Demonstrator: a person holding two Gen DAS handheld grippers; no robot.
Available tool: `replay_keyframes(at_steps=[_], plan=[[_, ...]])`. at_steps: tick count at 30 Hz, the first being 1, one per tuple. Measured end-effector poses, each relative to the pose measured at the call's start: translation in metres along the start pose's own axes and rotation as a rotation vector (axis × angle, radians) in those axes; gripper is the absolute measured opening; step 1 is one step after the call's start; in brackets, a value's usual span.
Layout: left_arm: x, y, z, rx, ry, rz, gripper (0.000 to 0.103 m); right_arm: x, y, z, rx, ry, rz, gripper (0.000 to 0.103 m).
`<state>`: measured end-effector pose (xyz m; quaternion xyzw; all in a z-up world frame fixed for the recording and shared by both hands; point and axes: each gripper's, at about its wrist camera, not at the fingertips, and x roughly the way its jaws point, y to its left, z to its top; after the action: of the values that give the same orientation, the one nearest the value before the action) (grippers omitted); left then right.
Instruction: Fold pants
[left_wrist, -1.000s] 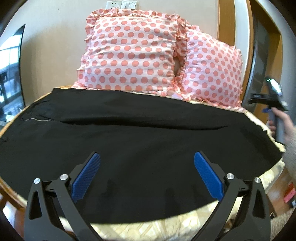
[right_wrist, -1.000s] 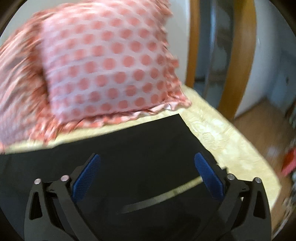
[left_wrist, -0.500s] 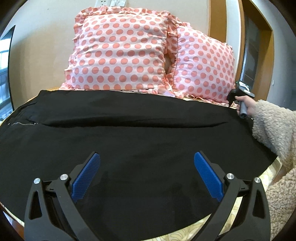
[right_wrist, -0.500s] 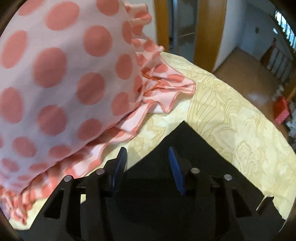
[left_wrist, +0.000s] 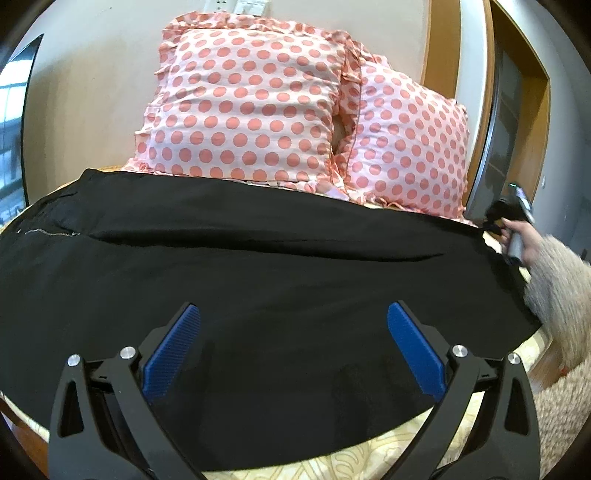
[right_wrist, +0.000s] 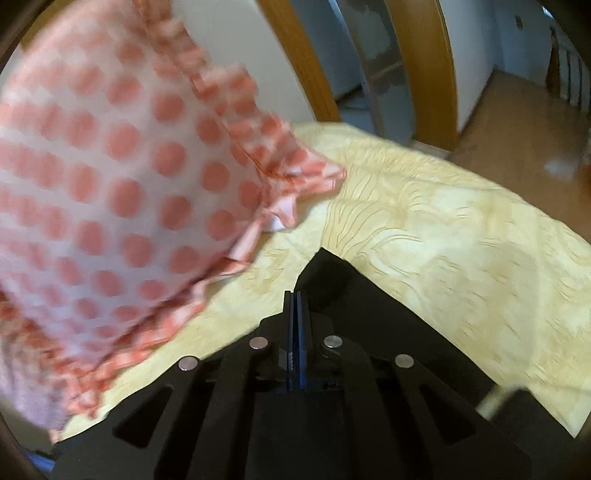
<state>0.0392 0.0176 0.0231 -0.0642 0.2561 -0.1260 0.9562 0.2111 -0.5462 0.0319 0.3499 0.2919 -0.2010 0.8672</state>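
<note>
Black pants (left_wrist: 280, 280) lie spread flat across the bed, zip at the far left, leg ends at the right. My left gripper (left_wrist: 293, 343) is open and empty, hovering over the near edge of the pants. My right gripper (right_wrist: 295, 306) has its jaws closed together on the far corner of the pants leg (right_wrist: 332, 273), which rises to a point at its tips. In the left wrist view the right gripper (left_wrist: 511, 225) sits at the far right end of the pants, held by a hand in a fleecy sleeve.
Two pink polka-dot pillows (left_wrist: 243, 110) lean against the wall behind the pants; one (right_wrist: 110, 192) is close left of my right gripper. The yellow bedspread (right_wrist: 443, 229) extends right to the bed edge, with a wooden door frame (right_wrist: 424, 66) and floor beyond.
My right gripper has gone from wide open to closed on the pants' far corner. The left gripper stayed open over the near edge, shifting only slightly.
</note>
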Motion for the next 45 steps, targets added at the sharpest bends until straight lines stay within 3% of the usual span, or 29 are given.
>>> replay_keyframes(at_steps=[5, 8, 15, 20, 21, 23, 24, 25, 27, 29, 32, 34, 36, 40, 42, 45], plan=[[-0.011, 0.004, -0.001, -0.043, 0.002, 0.005, 0.101, -0.109, -0.015, -0.042, -0.02, -0.132, 0.259, 0.002], [-0.018, 0.006, -0.001, -0.067, -0.01, 0.009, 0.101, -0.146, -0.035, -0.075, -0.05, -0.154, 0.274, 0.002], [-0.024, 0.006, -0.001, -0.129, -0.019, -0.096, 0.101, -0.131, -0.098, -0.137, 0.075, 0.044, 0.229, 0.002], [-0.032, -0.001, -0.001, -0.114, -0.028, -0.064, 0.101, -0.132, -0.11, -0.146, 0.131, 0.116, 0.266, 0.004], [-0.034, 0.0, 0.001, -0.113, -0.033, -0.05, 0.101, -0.132, -0.112, -0.146, 0.144, 0.132, 0.277, 0.01], [-0.038, 0.006, 0.005, -0.126, -0.037, -0.022, 0.101, -0.13, -0.116, -0.145, 0.178, 0.153, 0.307, 0.037], [-0.038, 0.011, 0.008, -0.143, -0.036, -0.012, 0.101, -0.13, -0.117, -0.144, 0.188, 0.154, 0.309, 0.056], [-0.037, 0.019, 0.011, -0.168, -0.03, -0.004, 0.101, -0.13, -0.117, -0.144, 0.192, 0.151, 0.315, 0.057], [-0.034, 0.036, 0.019, -0.23, -0.015, 0.01, 0.101, -0.129, -0.116, -0.145, 0.191, 0.146, 0.316, 0.056], [-0.029, 0.054, 0.025, -0.302, -0.009, 0.014, 0.101, -0.124, -0.115, -0.144, 0.195, 0.152, 0.326, 0.048], [-0.021, 0.076, 0.034, -0.385, 0.004, 0.017, 0.101, -0.113, -0.108, -0.141, 0.182, 0.168, 0.324, 0.026], [-0.017, 0.085, 0.039, -0.411, 0.002, 0.011, 0.101, -0.1, -0.106, -0.139, 0.189, 0.2, 0.327, 0.004], [-0.012, 0.091, 0.048, -0.408, 0.011, 0.023, 0.101, -0.098, -0.105, -0.133, 0.193, 0.199, 0.344, 0.003], [-0.011, 0.093, 0.064, -0.334, -0.002, 0.087, 0.101, -0.132, -0.117, -0.114, 0.199, 0.056, 0.467, 0.003], [-0.006, 0.098, 0.075, -0.317, 0.011, 0.113, 0.101, -0.146, -0.132, -0.111, 0.212, 0.0, 0.46, 0.003], [0.016, 0.114, 0.095, -0.345, 0.06, 0.096, 0.101, -0.139, -0.147, -0.117, 0.236, 0.029, 0.431, 0.003]])
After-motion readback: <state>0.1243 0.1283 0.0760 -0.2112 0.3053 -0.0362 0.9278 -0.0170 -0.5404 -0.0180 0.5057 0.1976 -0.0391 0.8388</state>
